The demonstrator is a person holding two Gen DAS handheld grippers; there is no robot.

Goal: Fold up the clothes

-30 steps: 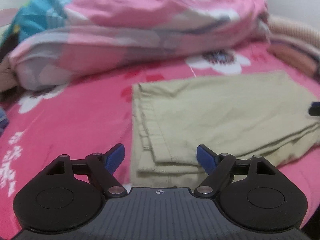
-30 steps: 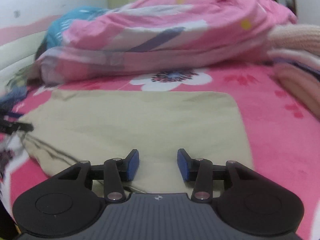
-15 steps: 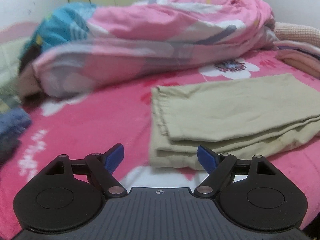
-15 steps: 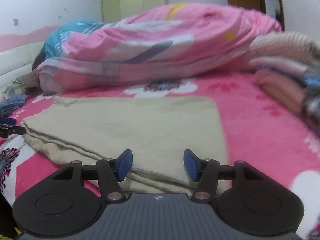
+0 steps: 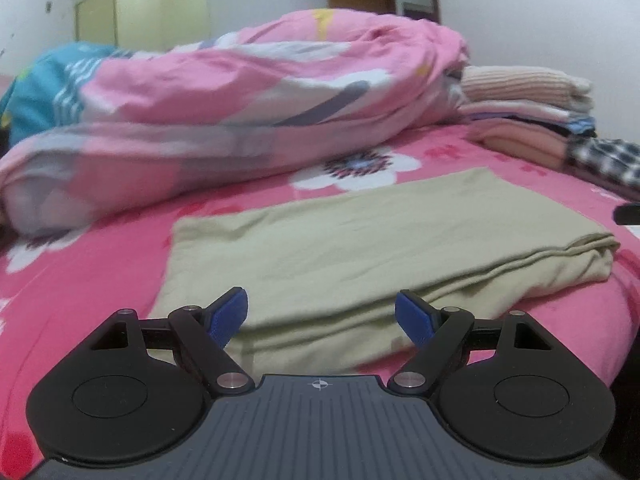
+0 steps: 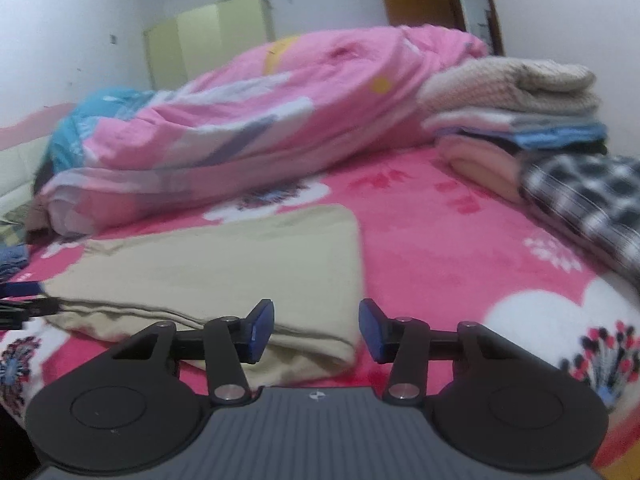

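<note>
So the khaki garment [image 5: 360, 240] is lying folded into a flat rectangle on the pink floral bedspread [image 5: 100, 288], just in front of the rolled-up pink quilt [image 5: 240, 112]. Both tongs are sitting near its front edge with nothing in them: the left gripper [image 5: 320, 316] is gaping wide, and the right gripper [image 6: 316, 330] is standing open too, a bit narrower, right at the near right corner.

You're looking at 2 or more layers stacked at the near edge, so it's already folded at least once. Can't tell if another fold is planned or if it's heading for the folded stack [image 6: 516, 108] off to the right.

Handling-wise it's looking like soft, light woven cotton, floppy, not slippery. I'd be pinching all layers together at the 2 near corners, otherwise the top layer is just peeling off.
</note>
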